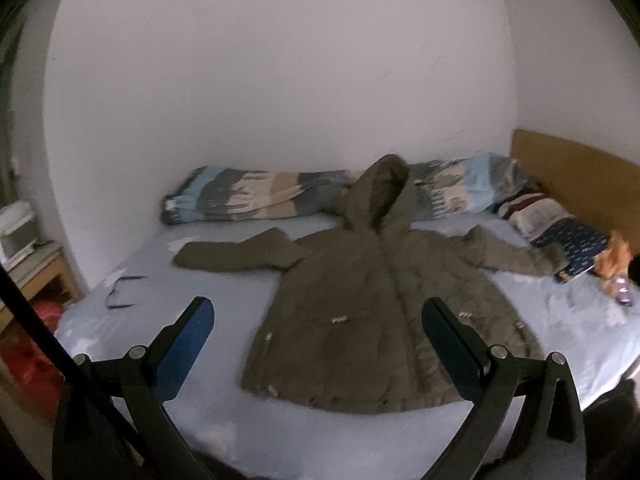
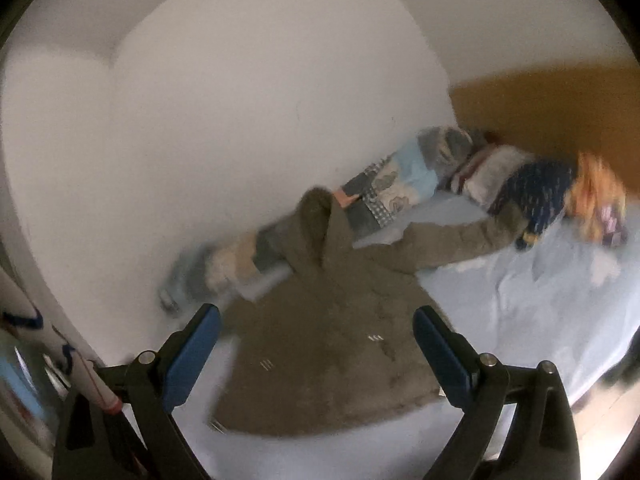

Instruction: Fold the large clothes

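An olive-green hooded jacket [image 1: 360, 304] lies spread flat on the light blue bed sheet [image 1: 200, 360], both sleeves stretched out sideways and its hood towards the wall. My left gripper [image 1: 318, 320] is open and empty, held above the jacket's hem. In the right wrist view the same jacket [image 2: 328, 352] shows tilted and blurred. My right gripper [image 2: 316, 328] is open and empty above the jacket's body.
Patterned rolled bedding [image 1: 256, 196] lies along the white wall. A pillow [image 1: 560, 232] and an orange soft toy [image 1: 616, 260] lie by the wooden headboard [image 1: 580, 176]. A dark strap [image 1: 120, 292] lies on the sheet at left. A bedside stand [image 1: 32, 264] is at far left.
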Demonstrator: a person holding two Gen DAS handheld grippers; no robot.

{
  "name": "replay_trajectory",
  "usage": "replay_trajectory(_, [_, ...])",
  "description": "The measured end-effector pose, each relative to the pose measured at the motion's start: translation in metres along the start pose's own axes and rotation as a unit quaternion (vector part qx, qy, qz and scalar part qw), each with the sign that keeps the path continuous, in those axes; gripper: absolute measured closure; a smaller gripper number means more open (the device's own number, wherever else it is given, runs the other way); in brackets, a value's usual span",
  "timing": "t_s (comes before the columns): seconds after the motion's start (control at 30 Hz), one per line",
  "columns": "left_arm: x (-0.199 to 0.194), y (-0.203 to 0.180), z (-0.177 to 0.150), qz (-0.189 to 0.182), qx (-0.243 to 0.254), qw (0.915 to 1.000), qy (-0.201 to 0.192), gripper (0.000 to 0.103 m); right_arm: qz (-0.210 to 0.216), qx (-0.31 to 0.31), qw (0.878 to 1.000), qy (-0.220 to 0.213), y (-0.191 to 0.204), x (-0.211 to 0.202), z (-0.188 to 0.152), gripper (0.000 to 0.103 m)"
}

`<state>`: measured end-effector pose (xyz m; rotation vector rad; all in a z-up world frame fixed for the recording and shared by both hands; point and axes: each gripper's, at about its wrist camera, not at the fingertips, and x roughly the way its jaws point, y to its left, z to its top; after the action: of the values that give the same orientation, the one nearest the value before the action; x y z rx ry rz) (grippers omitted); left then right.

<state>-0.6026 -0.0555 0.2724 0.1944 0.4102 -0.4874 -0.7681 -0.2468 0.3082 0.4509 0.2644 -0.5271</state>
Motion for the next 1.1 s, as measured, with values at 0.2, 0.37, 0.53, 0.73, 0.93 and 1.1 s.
replay_trajectory(0.2, [0.010, 0.024, -0.021, 0.010, -0.020, 0.9993, 0.031, 0.000, -0.034, -0.124, 0.992, 0.011, 0.050, -0.013, -0.063, 0.003])
replay_trajectory(0.37, [0.022, 0.042, -0.028, 0.010, -0.015, 0.9984, 0.053, 0.000, -0.024, -0.145, 0.988, 0.037, 0.067, -0.001, -0.081, 0.003])
replay_trajectory(0.53, [0.032, 0.045, -0.035, 0.010, -0.018, 0.9974, 0.069, 0.000, -0.037, -0.144, 0.988, 0.041, 0.068, 0.007, -0.084, 0.000])
replay_trajectory(0.73, [0.040, 0.055, -0.041, 0.004, -0.021, 0.9965, 0.081, 0.000, -0.055, -0.153, 0.986, 0.046, 0.078, 0.016, -0.088, 0.000])
replay_trajectory(0.93, [0.049, 0.056, -0.045, 0.003, -0.023, 0.9953, 0.094, 0.000, -0.058, -0.165, 0.983, 0.051, 0.086, 0.027, -0.094, 0.000])
replay_trajectory(1.1, [0.054, 0.057, -0.051, -0.001, -0.020, 0.9946, 0.101, 0.000, -0.060, -0.167, 0.982, 0.063, 0.083, 0.033, -0.097, 0.000])
